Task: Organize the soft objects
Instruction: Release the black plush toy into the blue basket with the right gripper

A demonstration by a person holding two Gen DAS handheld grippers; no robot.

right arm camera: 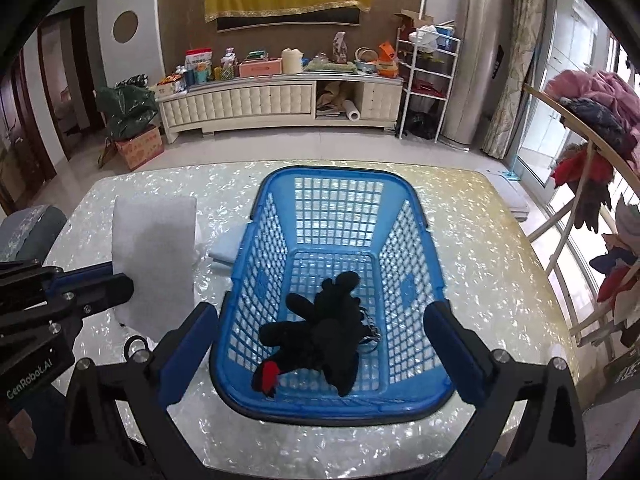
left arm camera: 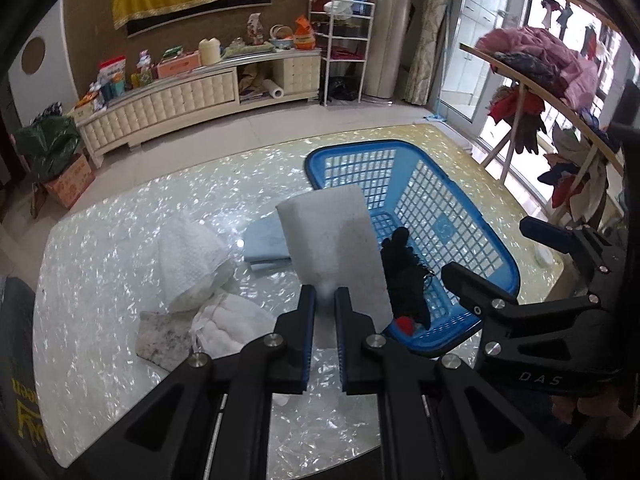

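Note:
My left gripper (left arm camera: 325,300) is shut on the lower edge of a white foam sheet (left arm camera: 334,238) and holds it upright above the table, just left of the blue basket (left arm camera: 472,236). The sheet also shows in the right wrist view (right arm camera: 154,256). A black plush toy (right arm camera: 320,334) with a red patch lies inside the blue basket (right arm camera: 256,236). My right gripper (right arm camera: 320,342) is open and empty, its fingers spread either side of the basket's near end above the toy. It also shows at the right of the left wrist view (left arm camera: 508,256).
On the shiny table (left arm camera: 120,248) left of the basket lie white towels (left arm camera: 192,264), a folded light-blue cloth (left arm camera: 266,242) and a speckled grey pad (left arm camera: 162,338). A clothes rack (right arm camera: 592,152) stands to the right. A TV cabinet (right arm camera: 280,102) lines the far wall.

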